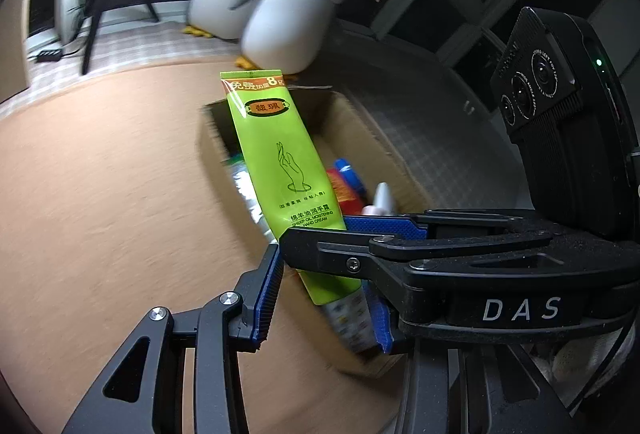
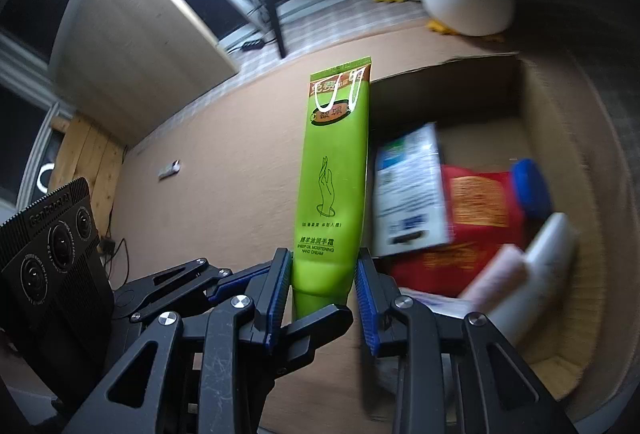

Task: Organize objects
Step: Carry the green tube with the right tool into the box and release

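right tool (image 2: 322, 284) pinching the cream tube (image 2: 334, 169) low down | left tool (image 1: 320, 298) spread round it | tube's light, squashy, slick, so hold the stiffer cap end | box (image 2: 560, 105) alongside

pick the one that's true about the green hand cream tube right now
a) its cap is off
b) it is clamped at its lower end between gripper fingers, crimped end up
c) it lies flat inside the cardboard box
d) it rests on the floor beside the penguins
b: the right gripper pinches the green hand cream tube near its lower end, crimped end up, outside the cardboard box.
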`<state>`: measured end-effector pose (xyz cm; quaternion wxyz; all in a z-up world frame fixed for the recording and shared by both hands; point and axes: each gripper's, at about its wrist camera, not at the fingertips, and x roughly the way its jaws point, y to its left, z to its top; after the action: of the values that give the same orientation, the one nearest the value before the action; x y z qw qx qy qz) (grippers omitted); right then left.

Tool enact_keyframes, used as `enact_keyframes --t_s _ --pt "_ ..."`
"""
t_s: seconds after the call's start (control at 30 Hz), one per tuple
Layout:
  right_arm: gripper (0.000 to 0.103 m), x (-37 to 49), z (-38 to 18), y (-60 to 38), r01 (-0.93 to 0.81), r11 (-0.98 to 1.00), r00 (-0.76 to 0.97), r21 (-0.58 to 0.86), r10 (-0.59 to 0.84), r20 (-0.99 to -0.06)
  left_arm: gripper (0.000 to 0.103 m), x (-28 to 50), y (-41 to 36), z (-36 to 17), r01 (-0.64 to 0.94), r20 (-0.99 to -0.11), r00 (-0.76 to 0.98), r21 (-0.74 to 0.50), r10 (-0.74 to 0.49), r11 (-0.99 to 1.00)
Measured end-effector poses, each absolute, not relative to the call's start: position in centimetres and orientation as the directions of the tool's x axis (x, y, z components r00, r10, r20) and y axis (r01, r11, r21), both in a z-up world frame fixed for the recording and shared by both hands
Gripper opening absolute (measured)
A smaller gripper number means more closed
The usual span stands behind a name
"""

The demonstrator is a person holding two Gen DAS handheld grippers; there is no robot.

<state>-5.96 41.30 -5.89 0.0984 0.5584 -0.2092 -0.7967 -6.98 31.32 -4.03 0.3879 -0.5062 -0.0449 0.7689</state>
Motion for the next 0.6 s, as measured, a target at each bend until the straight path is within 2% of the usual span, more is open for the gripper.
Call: enact_keyframes --t_s 0.3,0.33,0.4,0.43,0.47,0.6 --pt "0.029 -5.4 -5.7 46.7 -0.143 -0.893 -0.391 0.426 -0.344 -0.853 0.043 -7.7 36.9 -4.1 -0.591 -0.739 -0.156 -0.462 0.656 -0.661" --pt "0.030 -5.3 -5.7 47.1 -0.147 -0.894 -0.395 0.422 -0.339 -0.854 0.044 -7.7 37.3 -4.0 -0.595 -0.738 -0.160 -0.458 0.655 -0.661" --pt "0.031 -5.2 -5.4 48.0 -0.157 -0.901 -0.412 0.403 -0.312 -0.856 0.055 -7.8 37.9 -3.9 -0.598 -0.743 -0.176 -0.440 0.645 -0.670" --pt "0.035 -5.2 -5.3 48.4 -0.167 -0.905 -0.419 0.391 -0.294 -0.859 0.059 -7.7 38.1 -3.8 -0.601 -0.743 -0.183 -0.433 0.643 -0.672" --pt "0.039 -5.1 -5.3 48.6 -0.172 -0.905 -0.421 0.389 -0.290 -0.859 0.060 -7.9 38.1 -3.9 -0.601 -0.744 -0.187 -0.430 0.641 -0.674" --pt "0.040 -4.8 -5.2 49.7 -0.195 -0.897 -0.434 0.396 -0.283 -0.855 0.060 -8.1 37.5 -4.3 -0.590 -0.755 -0.197 -0.418 0.626 -0.691"
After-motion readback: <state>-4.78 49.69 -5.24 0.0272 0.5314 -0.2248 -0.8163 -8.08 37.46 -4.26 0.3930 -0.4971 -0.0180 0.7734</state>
